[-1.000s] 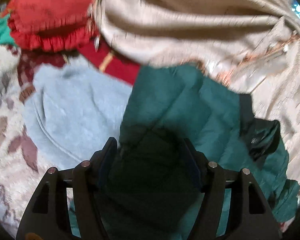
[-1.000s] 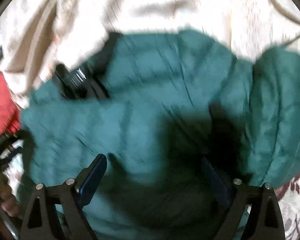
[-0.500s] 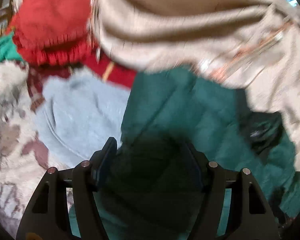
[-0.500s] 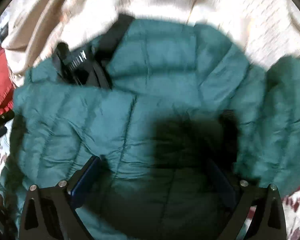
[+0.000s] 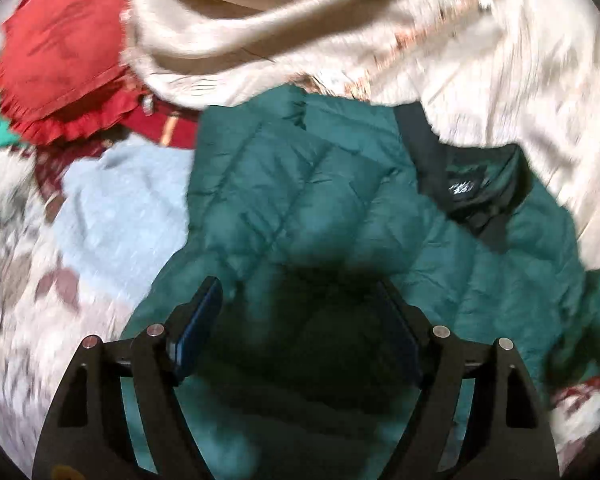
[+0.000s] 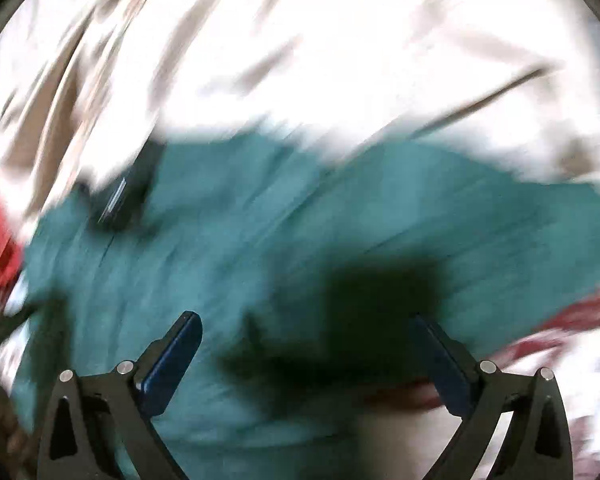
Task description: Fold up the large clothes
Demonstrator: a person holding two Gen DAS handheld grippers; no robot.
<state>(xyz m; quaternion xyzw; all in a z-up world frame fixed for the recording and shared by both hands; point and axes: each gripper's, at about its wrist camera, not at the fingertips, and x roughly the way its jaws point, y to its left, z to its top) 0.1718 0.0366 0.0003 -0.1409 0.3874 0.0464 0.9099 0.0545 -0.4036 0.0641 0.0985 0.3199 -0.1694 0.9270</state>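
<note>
A teal quilted puffer jacket (image 5: 300, 200) lies crumpled on the bed, its black collar with a white label (image 5: 464, 188) at the right. My left gripper (image 5: 300, 300) is open and empty just above the jacket's lower part. In the right wrist view the same jacket (image 6: 260, 240) fills the middle, blurred by motion, with the collar label (image 6: 118, 200) at the left. My right gripper (image 6: 306, 322) is open and empty above the jacket.
A light blue fleece garment (image 5: 124, 216) lies left of the jacket. Red ruffled cloth (image 5: 64, 64) sits at the far left. A cream embroidered cloth (image 5: 380, 28) covers the back and right. A floral bedspread (image 5: 16, 280) lies underneath.
Both grippers have pulled back and up from the jacket, so more of it shows. The right wrist view has swung and is now strongly blurred. Both grippers stay open.
</note>
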